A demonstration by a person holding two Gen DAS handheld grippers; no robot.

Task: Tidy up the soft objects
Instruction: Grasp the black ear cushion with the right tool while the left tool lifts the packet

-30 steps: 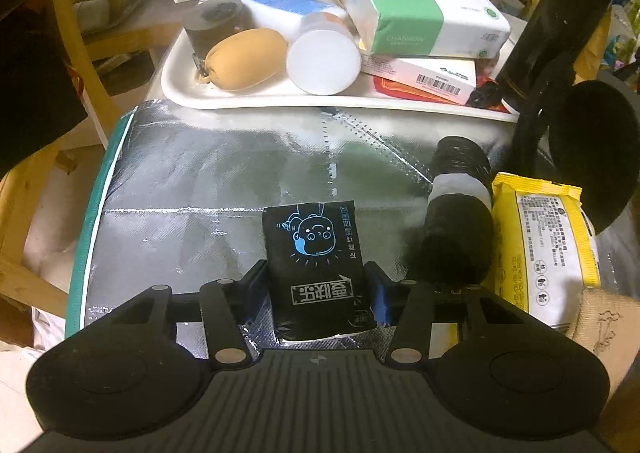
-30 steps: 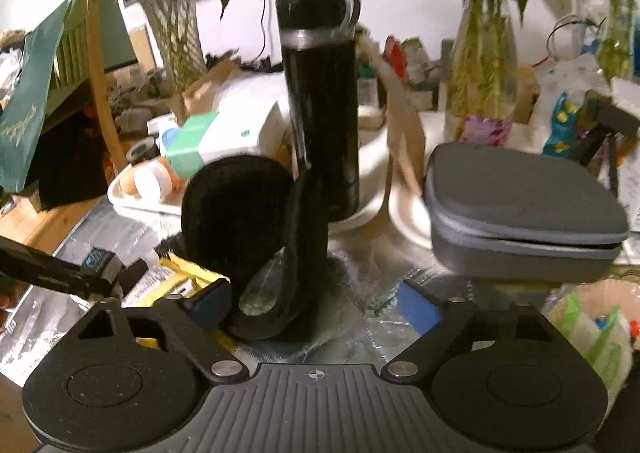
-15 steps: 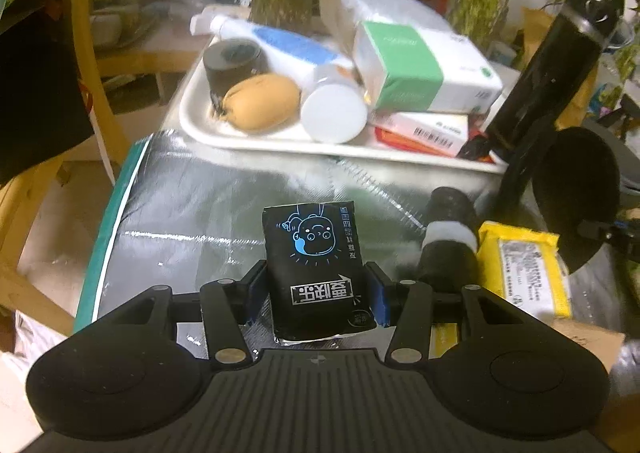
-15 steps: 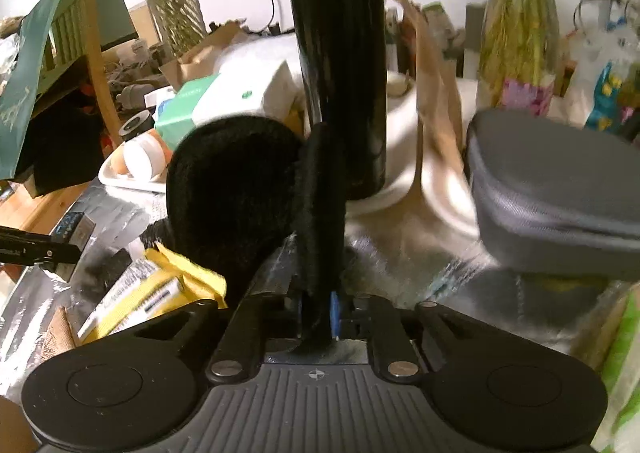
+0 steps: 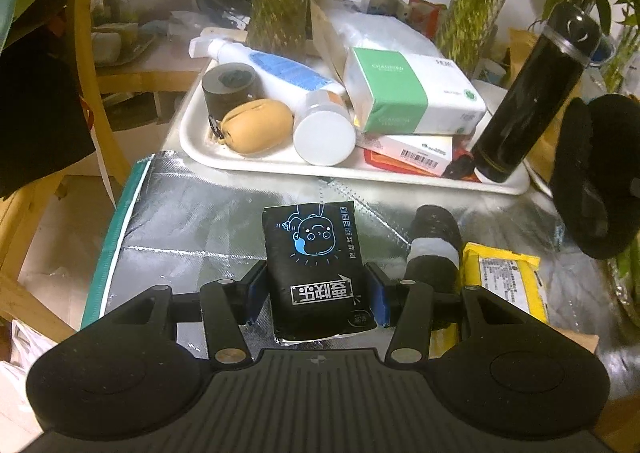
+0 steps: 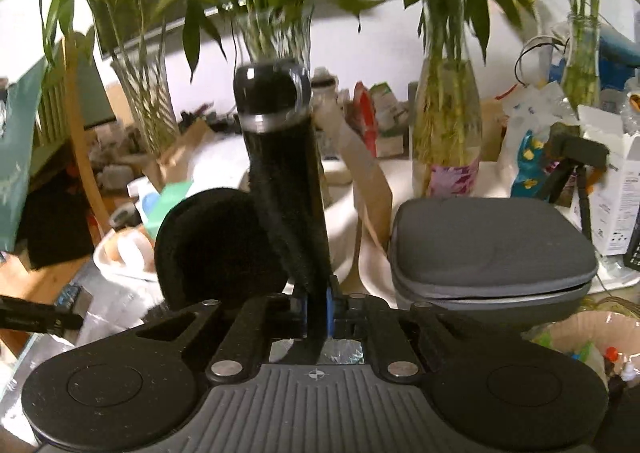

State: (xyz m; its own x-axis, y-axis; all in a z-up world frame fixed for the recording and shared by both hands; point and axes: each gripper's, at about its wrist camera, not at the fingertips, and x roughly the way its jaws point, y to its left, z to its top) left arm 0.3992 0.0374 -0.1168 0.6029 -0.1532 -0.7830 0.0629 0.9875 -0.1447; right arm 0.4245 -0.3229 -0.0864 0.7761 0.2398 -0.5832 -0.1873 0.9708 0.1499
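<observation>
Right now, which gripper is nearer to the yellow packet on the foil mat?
Left. The left gripper, clamping the black pouch, sits just beside the yellow packet. The right gripper holds black earmuffs, raised farther off.

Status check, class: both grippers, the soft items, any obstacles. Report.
Left gripper clamps black tissue pack. Right gripper closing on black earmuffs band. Black flask stands close behind.

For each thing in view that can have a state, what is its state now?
left gripper: shut on the black tissue pack
right gripper: jaws closing on the black earmuff band
black bottle: upright, capped
grey case: closed
white tray: loaded
</observation>
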